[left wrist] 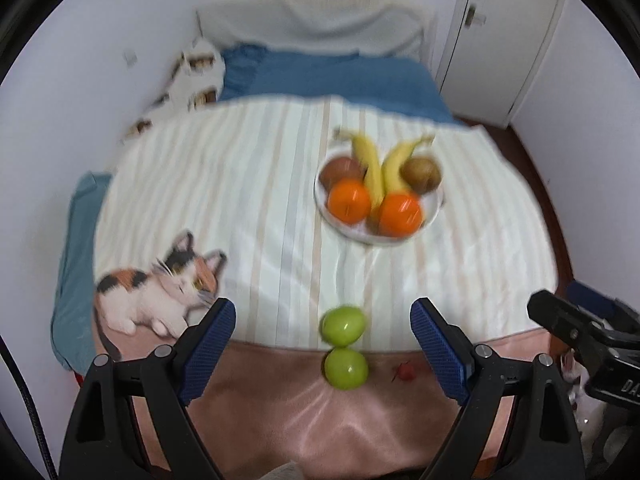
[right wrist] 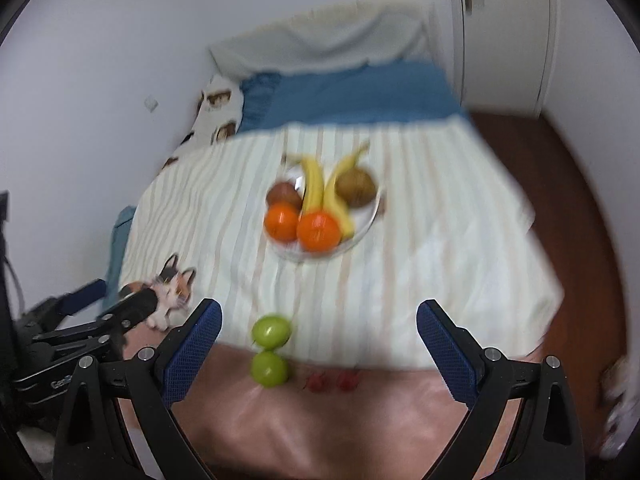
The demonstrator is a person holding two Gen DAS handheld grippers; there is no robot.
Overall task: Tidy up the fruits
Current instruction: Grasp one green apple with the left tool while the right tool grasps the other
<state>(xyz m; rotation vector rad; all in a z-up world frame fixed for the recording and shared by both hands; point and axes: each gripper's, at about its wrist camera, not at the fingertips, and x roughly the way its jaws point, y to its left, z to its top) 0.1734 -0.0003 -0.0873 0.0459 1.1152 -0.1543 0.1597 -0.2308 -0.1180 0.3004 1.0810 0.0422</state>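
Two green apples lie touching near the bed's front edge: the farther one (left wrist: 344, 325) (right wrist: 270, 330) on the striped sheet, the nearer one (left wrist: 346, 369) (right wrist: 269, 368) on the pink cover. Small red fruits (left wrist: 405, 372) (right wrist: 331, 383) lie just to their right. Farther back a white plate (left wrist: 434, 202) (right wrist: 370, 216) holds two bananas (left wrist: 374, 168), two oranges (left wrist: 349, 202) and brownish fruits (left wrist: 422, 176). My left gripper (left wrist: 323, 344) is open above the apples, nothing between its blue pads. My right gripper (right wrist: 319, 346) is open too, the apples left of its middle.
A cat-shaped cushion (left wrist: 160, 288) (right wrist: 170, 294) lies at the front left of the bed. A blue blanket (left wrist: 340, 80) and white pillow (left wrist: 312, 28) lie at the head. Walls close in on the left; a white cupboard (left wrist: 500, 40) and wooden floor (right wrist: 560, 184) are on the right.
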